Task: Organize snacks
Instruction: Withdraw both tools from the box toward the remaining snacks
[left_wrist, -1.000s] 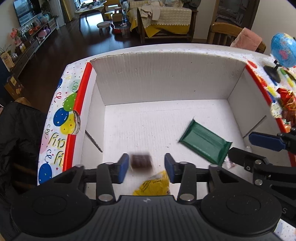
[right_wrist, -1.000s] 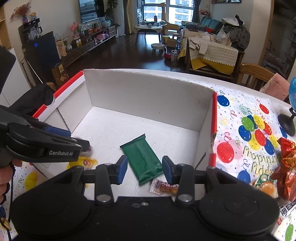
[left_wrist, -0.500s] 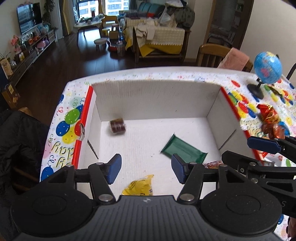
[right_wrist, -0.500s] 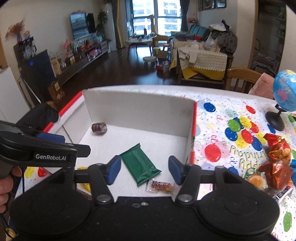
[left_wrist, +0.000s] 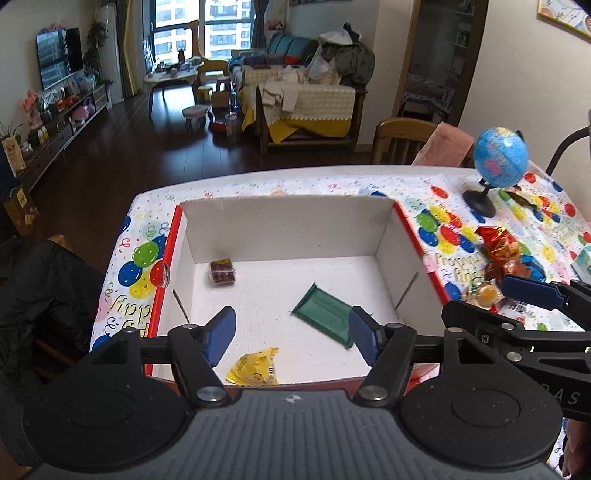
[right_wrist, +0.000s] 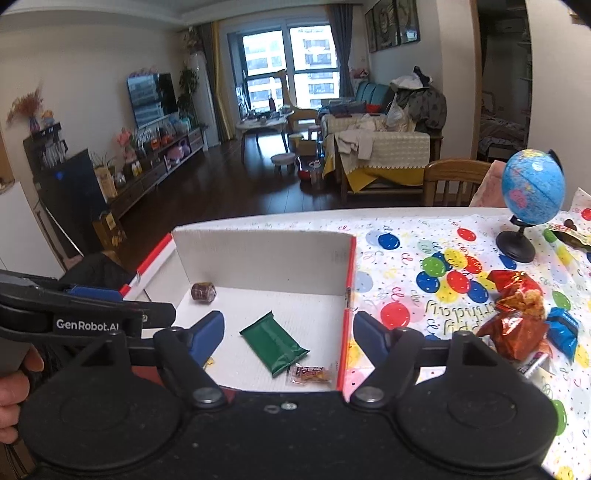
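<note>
A white cardboard box (left_wrist: 288, 225) (right_wrist: 258, 258) with red edges sits on the balloon-print tablecloth. Inside lie a brown wrapped snack (left_wrist: 221, 272) (right_wrist: 203, 292) in the far left corner, a green packet (left_wrist: 325, 316) (right_wrist: 273, 345), a yellow packet (left_wrist: 256, 368) and a small orange-and-clear candy (right_wrist: 310, 373). My left gripper (left_wrist: 291, 338) hovers above the box's near side, jaws opening, nothing between them. My right gripper (right_wrist: 288, 336) hangs over the box's right wall, jaws opening and empty. Loose snacks wait on the cloth: red foil bags (right_wrist: 517, 314) (left_wrist: 498, 247) and a blue packet (right_wrist: 563, 330).
A small blue globe (right_wrist: 532, 192) (left_wrist: 500, 158) on a black stand is at the back right of the table. A wooden chair (left_wrist: 402, 140) stands behind the table. A black jacket (left_wrist: 40, 295) lies left of the table. A hand (right_wrist: 14, 384) holds the left gripper.
The left gripper let go of the brown snack, which dropped and came to rest in the box's far left corner. Both grippers rose, pulled back from the box and widened their jaws.
</note>
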